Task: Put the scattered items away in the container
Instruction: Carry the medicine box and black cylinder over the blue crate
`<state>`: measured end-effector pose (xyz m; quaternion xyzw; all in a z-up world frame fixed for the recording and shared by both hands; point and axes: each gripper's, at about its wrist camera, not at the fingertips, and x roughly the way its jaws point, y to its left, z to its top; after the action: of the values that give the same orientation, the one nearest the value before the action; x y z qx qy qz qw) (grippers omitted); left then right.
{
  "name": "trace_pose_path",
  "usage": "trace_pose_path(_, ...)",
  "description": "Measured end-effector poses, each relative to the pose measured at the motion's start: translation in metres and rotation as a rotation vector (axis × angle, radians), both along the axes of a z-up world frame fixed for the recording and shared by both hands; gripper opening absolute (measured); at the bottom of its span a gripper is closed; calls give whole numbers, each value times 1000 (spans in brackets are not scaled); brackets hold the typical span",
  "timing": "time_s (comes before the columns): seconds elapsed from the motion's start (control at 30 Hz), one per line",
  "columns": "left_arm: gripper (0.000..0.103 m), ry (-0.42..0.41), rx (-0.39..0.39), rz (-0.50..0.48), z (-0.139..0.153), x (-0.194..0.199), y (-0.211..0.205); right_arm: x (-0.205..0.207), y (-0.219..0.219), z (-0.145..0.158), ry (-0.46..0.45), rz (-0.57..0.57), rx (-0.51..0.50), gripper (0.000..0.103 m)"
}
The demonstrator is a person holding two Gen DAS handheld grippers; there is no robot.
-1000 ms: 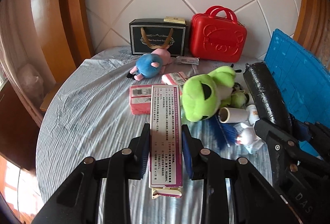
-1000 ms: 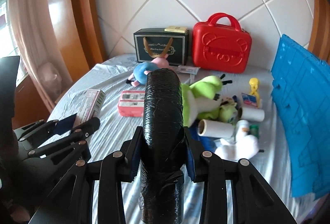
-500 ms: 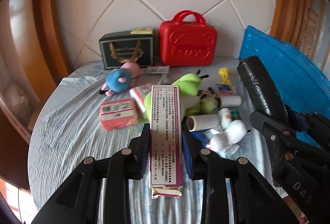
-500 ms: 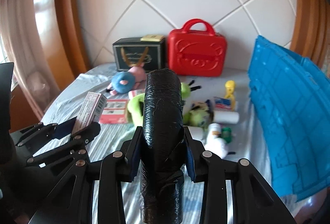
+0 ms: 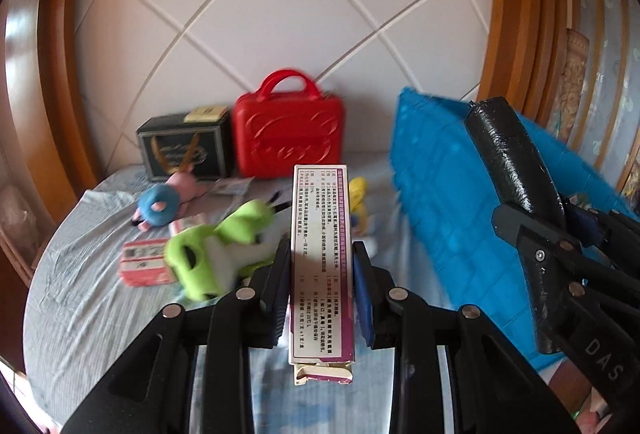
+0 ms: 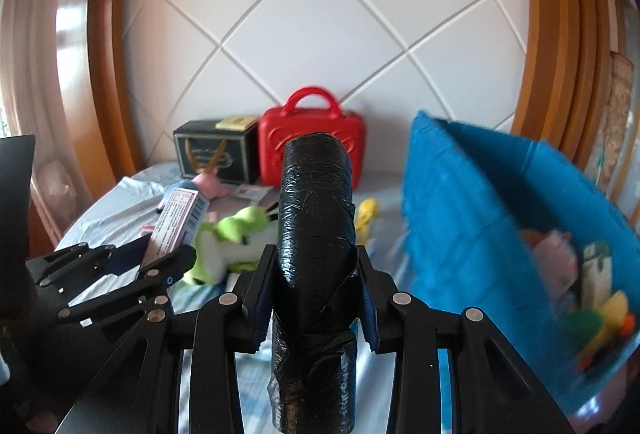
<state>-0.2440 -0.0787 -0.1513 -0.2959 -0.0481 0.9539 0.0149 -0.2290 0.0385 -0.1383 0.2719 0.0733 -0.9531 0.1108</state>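
My left gripper (image 5: 322, 270) is shut on a long white and purple printed box (image 5: 321, 234), held above the bed. My right gripper (image 6: 316, 274) is shut on a black wrapped roll (image 6: 316, 210), also seen in the left wrist view (image 5: 510, 162). The blue crate (image 6: 460, 218) stands at the right; its open inside holds several items (image 6: 592, 298). In the left wrist view the crate wall (image 5: 436, 202) is right of the box. A green frog plush (image 5: 212, 250), a blue and pink plush (image 5: 160, 208) and a pink packet (image 5: 144, 266) lie on the bed.
A red case (image 5: 288, 130) and a black gift box (image 5: 184, 150) stand at the back against the white padded headboard. A yellow toy (image 5: 357, 194) lies near the crate. The striped sheet (image 5: 80, 298) drops off at left. Wooden frame on both sides.
Both grippers have risen and swung right with their loads. The blue crate now looms larger and its open inside shows in the right wrist view. The items on the bed have not moved.
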Motion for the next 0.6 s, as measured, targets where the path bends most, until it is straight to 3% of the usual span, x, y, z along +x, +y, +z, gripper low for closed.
trace_pose_path(0.23, 28, 32, -17, -27, 29, -9, 78, -1, 102, 30, 47, -38, -1, 35)
trace_pose_path(0.5, 28, 118, -61, -137, 63, -19, 151, 3, 182, 57, 102, -161, -19, 35)
trace_pose_path(0.6, 28, 87, -85, -181, 67, -30, 192, 0, 215, 63, 93, -198, -20, 35)
